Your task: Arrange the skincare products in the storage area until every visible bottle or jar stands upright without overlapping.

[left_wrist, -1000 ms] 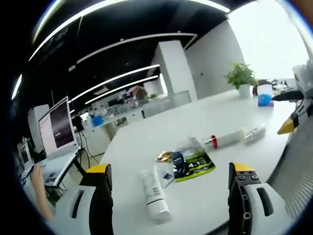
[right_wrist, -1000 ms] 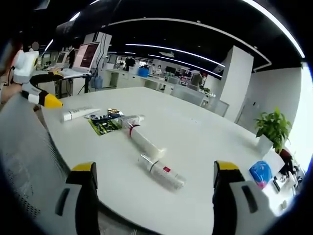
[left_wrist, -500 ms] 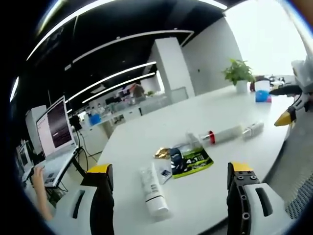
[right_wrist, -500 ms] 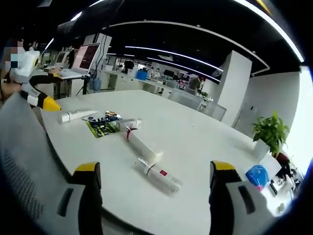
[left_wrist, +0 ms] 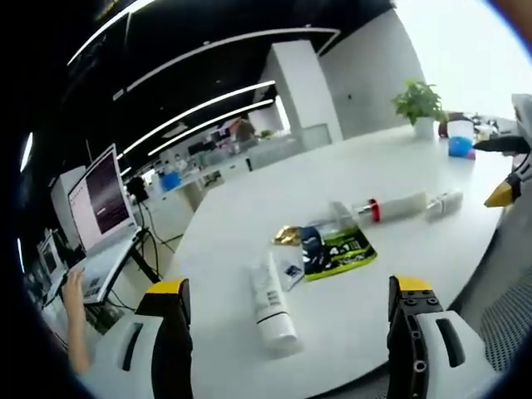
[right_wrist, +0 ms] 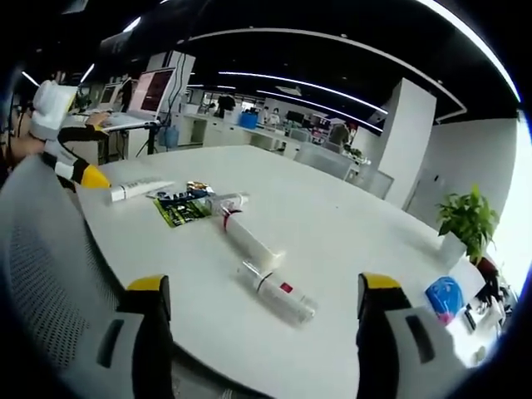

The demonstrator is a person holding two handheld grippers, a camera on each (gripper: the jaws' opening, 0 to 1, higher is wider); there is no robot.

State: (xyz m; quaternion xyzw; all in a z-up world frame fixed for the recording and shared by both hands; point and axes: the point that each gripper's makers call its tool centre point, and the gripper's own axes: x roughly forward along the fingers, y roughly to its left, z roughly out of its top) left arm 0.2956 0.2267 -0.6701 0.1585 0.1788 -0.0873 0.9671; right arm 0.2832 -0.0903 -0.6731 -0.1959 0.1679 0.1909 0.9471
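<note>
Five items lie flat on the white table (left_wrist: 249,208), none upright: one white tube (left_wrist: 271,300) nearest the left gripper (left_wrist: 287,303), one green sachet (left_wrist: 337,252), one small gold packet (left_wrist: 288,236) touching it, one long white tube with a red band (left_wrist: 397,208), and one clear bottle (left_wrist: 444,203) at the far end.

In the right gripper view the same row runs the other way: clear bottle (right_wrist: 278,293) closest, then the red-band tube (right_wrist: 248,238), green sachet (right_wrist: 180,209), white tube (right_wrist: 137,190) farthest.

Left gripper is held level above the table edge, fingers spread wide, holding nothing; the white tube lies between them, ahead of the tips, not touching.

Right gripper (right_wrist: 264,301) also hovers off the table edge, fingers wide apart and empty; the clear bottle sits between them, just ahead.

One potted plant (right_wrist: 468,221), one blue object (right_wrist: 442,297), and one laptop (left_wrist: 101,214) with a person's hand (left_wrist: 73,287) on it.
</note>
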